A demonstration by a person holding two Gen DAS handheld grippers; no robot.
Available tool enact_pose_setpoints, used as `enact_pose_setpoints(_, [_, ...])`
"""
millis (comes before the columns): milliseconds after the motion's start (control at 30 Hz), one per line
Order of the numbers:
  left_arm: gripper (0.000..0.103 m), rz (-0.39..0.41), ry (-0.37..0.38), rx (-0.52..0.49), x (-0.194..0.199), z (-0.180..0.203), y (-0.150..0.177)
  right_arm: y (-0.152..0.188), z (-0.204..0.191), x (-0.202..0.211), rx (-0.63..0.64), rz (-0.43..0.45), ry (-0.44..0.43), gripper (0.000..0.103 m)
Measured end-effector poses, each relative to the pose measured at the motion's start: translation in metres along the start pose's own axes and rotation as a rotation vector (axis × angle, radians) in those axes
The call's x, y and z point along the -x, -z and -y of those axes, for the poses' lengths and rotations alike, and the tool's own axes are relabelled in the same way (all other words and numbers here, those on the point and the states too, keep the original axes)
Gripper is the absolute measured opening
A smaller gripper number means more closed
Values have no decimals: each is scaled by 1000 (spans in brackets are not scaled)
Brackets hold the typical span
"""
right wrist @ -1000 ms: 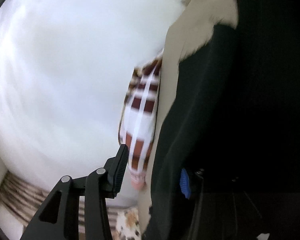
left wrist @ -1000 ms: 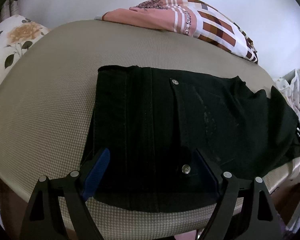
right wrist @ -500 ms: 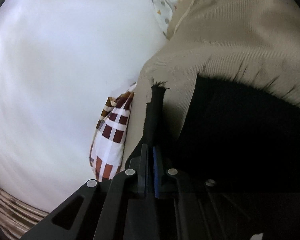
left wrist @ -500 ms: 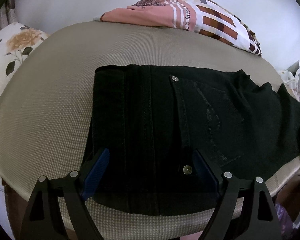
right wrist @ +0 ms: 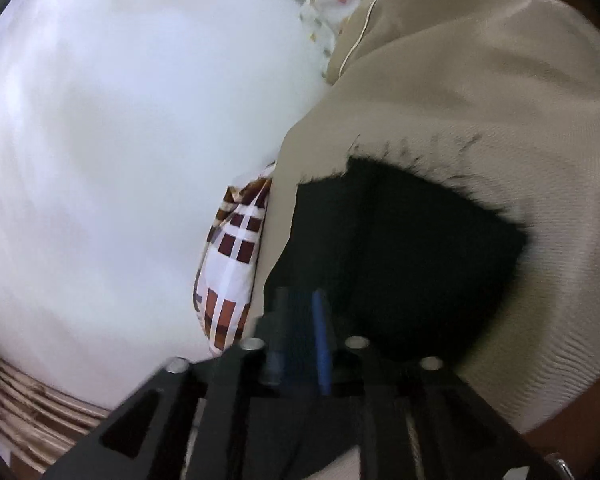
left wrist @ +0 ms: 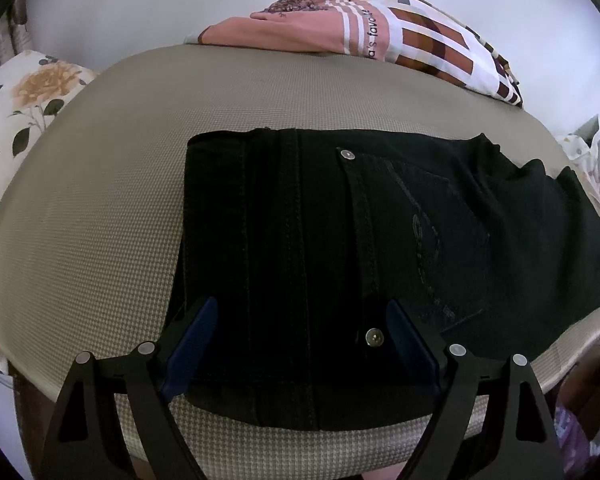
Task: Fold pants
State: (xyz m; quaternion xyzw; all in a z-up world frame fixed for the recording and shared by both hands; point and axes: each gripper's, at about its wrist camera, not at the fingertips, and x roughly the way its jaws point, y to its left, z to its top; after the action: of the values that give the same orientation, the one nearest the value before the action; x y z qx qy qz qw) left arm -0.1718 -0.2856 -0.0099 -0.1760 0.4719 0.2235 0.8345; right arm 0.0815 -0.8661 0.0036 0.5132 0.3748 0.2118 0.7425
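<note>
Left wrist view: the left gripper [left wrist: 298,336] hovered spread wide over the folded black pants [left wrist: 340,248] on the beige cushion [left wrist: 100,208], gripping nothing. Right wrist view: the right gripper [right wrist: 300,320] looked nearly closed on the pants' frayed end [right wrist: 400,208]; a thin pinch could slip and undo the fold.

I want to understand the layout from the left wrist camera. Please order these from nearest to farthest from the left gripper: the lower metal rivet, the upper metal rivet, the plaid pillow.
From the left gripper:
1. Lower metal rivet, on the black pants, just inside the right-hand finger.
2. Upper metal rivet, higher on the pants, near their far edge.
3. Plaid pillow, beyond the pants, at the far edge of the beige surface.
</note>
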Motion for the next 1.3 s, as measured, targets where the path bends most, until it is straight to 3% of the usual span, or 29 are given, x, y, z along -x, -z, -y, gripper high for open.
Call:
enact_pose_setpoints(33, [87,1,-1,2,0,0,0,-1,-2,-11,7,-16,6,35])
enact_pose_setpoints(233, [88,4,-7,12,-2,3,-1,-17,-9,-54,86,-13,226,36])
enact_pose_setpoints(400, [91,-4,-13,-3,-3,4,-2,-34,0,-71,57,-20,271,36])
enact_pose_setpoints(567, [93,-7,-14,-1,-4,6,-3,-28,2,-79,14,-68,121,36])
enact_pose_setpoints(667, [96,-9,-18,-8,-5,6,-3,-22,-1,-78,27,-101,81,35])
enact_pose_setpoints(733, [98,-11,-21,-16,-7,8,-3,-21,1,-80,33,-105,85,35])
enact_pose_setpoints(800, [99,-11,-25,-19,-8,10,-3,-20,2,-86,39,-115,131,28])
enact_pose_setpoints(867, [99,-9,-26,-21,-8,10,-3,-20,0,-92,50,-117,175,27])
enact_pose_setpoints(1000, [100,-8,-26,-20,-8,11,-3,-21,-7,-100,38,-134,188,44])
enact_pose_setpoints(1167, [100,-3,-24,-19,-8,12,-3,-25,-2,-95,27,-124,187,36])
enact_pose_setpoints(1300, [100,-1,-28,-22,-9,13,-3,-22,0,-104,64,-167,197,12])
